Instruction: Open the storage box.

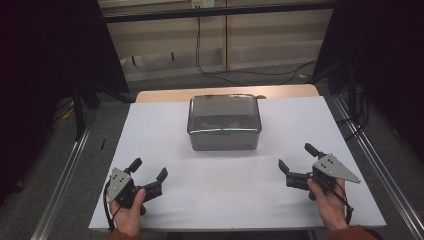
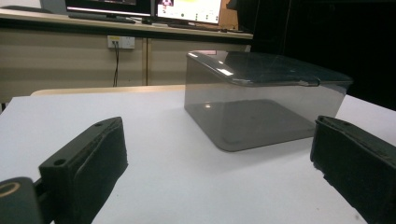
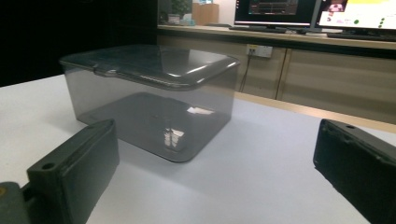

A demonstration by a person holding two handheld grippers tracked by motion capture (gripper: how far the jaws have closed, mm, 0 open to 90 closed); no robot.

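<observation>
A smoky translucent plastic box (image 1: 224, 121) with its lid on stands at the middle of the white table (image 1: 165, 145), toward the far side. Through its walls (image 2: 261, 109) (image 3: 154, 105) nothing shows inside. My left gripper (image 1: 148, 168) rests near the front left edge, held by a hand, jaws wide open and empty. My right gripper (image 1: 297, 157) sits near the front right, also held by a hand, open and empty. Both stand well short of the box, angled toward it.
The table's far edge shows a wooden strip (image 1: 165, 94). Beyond it run a beige counter front (image 1: 270, 35) and hanging cables (image 1: 200, 55). Monitors (image 3: 355, 14) stand on the counter. Metal rails (image 1: 65, 165) flank the table on the floor.
</observation>
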